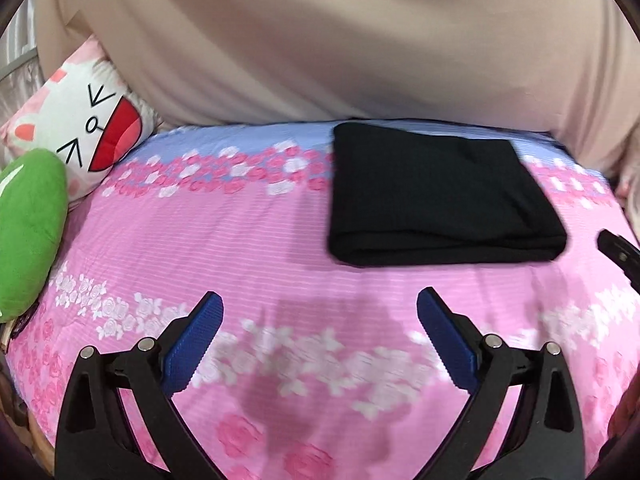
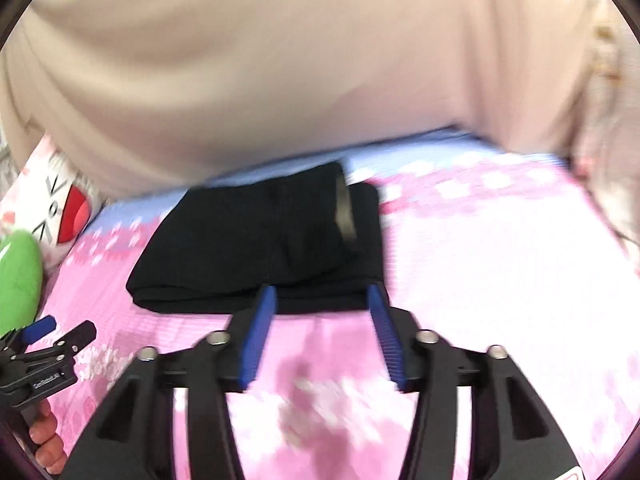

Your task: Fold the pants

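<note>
The black pants lie folded into a compact rectangle on the pink floral bed sheet, far right of centre in the left wrist view. They also show in the right wrist view, with a shiny label on top. My left gripper is open and empty, above the sheet short of the pants. My right gripper is open and empty, its fingertips at the near edge of the pants. The left gripper also shows at the left edge of the right wrist view.
A white cat-face pillow and a green plush lie at the bed's left. A beige curtain hangs behind the bed. The right gripper's tip shows at the right edge of the left wrist view.
</note>
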Demonstrator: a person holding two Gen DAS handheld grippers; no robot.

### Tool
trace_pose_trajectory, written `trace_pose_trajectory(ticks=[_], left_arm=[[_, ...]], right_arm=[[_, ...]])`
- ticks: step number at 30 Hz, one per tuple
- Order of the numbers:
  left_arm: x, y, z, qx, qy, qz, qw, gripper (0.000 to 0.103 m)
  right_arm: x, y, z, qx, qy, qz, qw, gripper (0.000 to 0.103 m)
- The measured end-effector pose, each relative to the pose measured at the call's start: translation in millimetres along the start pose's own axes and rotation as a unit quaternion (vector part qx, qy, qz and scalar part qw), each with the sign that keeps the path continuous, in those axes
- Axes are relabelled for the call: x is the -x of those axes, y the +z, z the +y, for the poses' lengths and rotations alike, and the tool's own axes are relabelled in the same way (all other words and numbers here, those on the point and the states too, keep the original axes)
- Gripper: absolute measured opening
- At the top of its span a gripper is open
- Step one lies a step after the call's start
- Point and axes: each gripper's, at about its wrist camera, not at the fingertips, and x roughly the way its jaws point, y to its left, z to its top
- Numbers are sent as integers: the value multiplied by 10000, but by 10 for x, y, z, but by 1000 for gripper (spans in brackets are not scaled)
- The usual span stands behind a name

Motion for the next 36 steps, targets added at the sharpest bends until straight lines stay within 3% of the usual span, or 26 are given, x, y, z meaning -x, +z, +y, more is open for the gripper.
trace_pose_trajectory(ticks=[4,16,36], left_arm=[[282,-133,-232,-92,-246,-226,9994,98],[873,-579,-398,-262,-198,-667,9972,98],[822,-813,-285,-286,-80,-645,9975,98]], right_arm=[[399,-309,-189,-222,-193,-198,9994,51],[936,-914,122,179,-72,-265,9995,60],[1005,-1083,418,482,-217,-260,9983,63]])
